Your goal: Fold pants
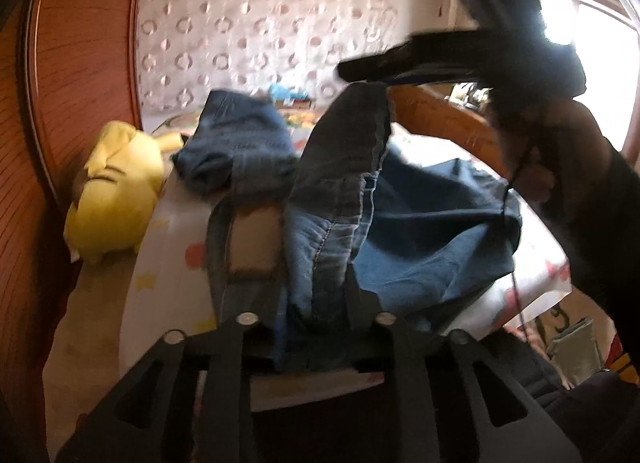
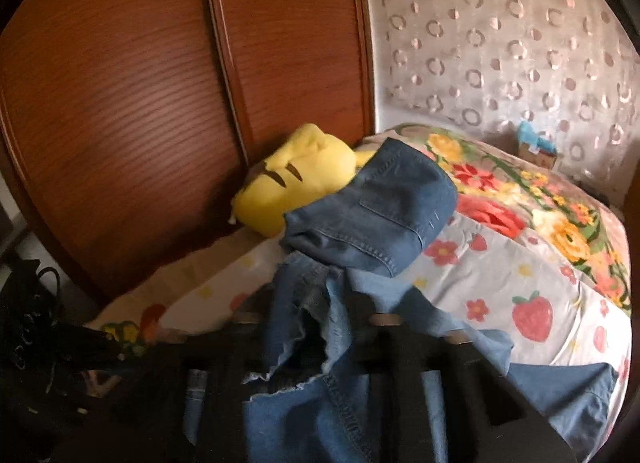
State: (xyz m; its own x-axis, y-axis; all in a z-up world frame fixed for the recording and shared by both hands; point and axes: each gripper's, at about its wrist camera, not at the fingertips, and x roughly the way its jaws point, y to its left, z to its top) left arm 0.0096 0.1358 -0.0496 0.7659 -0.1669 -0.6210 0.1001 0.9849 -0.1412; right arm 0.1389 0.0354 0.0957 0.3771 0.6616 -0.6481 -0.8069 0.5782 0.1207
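I'm watching the left gripper [image 1: 310,299] low in the centre of its frame, its black fingers [image 1: 360,299] pinching a fold of the pants [image 1: 332,191], blue denim that is bunching between them and running upward. The denim is draping toward the upper middle of that frame, where the right gripper [image 1: 362,69] is showing as a dark, blurred shape meeting the raised leg edge; blur is keeping me from telling from this side whether it is gripping. A darker blue spread of the pants is lying to the right on the bed [image 1: 160,247], over the sheet with its coloured prints.

In the right wrist view the right gripper [image 2: 312,327] is sitting at the bottom centre, and I'm seeing frayed denim hem [image 2: 296,343] passing between its dark fingers [image 2: 360,315], which are closing on the cloth. A folded part of the pants [image 2: 376,215] is resting in the centre of the frame, on the bed [image 2: 460,279], touching the yellow plush toy [image 2: 304,175] to its left. The floral blanket [image 2: 520,191] is lying at the right, the wooden wardrobe doors [image 2: 160,83] are filling the upper left, and the patterned curtain [image 2: 500,43] is hanging at the upper right.
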